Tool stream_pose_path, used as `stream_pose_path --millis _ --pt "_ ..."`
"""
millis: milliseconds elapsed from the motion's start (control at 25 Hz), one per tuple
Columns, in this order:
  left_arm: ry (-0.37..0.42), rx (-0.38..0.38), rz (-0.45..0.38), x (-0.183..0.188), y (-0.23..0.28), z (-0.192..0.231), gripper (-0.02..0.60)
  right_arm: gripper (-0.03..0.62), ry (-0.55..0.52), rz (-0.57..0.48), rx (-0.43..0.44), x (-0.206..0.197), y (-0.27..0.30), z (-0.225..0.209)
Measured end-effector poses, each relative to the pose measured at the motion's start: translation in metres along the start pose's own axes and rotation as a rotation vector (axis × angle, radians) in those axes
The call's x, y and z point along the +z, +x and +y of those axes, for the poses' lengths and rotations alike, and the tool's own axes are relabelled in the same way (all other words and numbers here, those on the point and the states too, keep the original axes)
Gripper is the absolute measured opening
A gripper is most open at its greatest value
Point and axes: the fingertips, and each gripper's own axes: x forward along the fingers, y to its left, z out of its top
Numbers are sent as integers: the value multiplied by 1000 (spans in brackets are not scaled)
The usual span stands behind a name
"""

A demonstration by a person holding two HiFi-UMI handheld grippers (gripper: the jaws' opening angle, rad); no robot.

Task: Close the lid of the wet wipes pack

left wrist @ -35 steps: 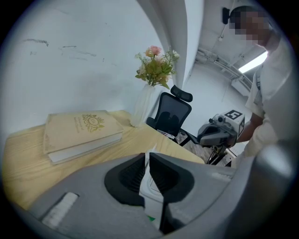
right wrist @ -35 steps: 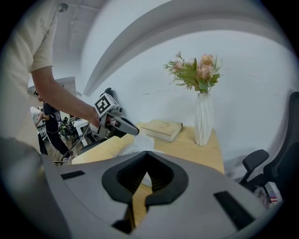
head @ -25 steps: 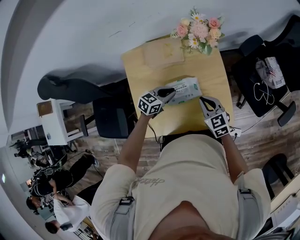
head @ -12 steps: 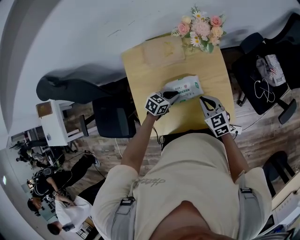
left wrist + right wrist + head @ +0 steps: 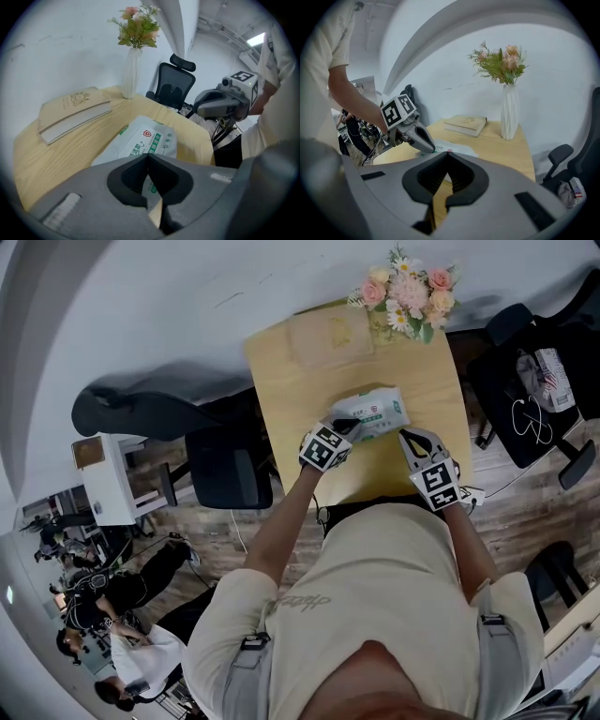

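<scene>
The left gripper [image 5: 147, 155] has just been closing; its jaws meet tip to tip with nothing between them. The wet wipes pack [image 5: 143, 138] lies right under and ahead of those tips, seemingly touched by them. The right gripper [image 5: 447, 153], jaws also together and empty, hovers with the pack just ahead, to its left.

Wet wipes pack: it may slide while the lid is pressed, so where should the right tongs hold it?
Probably the wet wipes pack's right short end, coming in level from the right tongs' side: it lies flat on the table, that end nearest them.
</scene>
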Motion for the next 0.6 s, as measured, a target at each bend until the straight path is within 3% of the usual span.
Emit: stream_pose_path --millis 600 --pt "54 -18 76 13 12 -9 17 2 37 0 -17 -9 -7 -13"
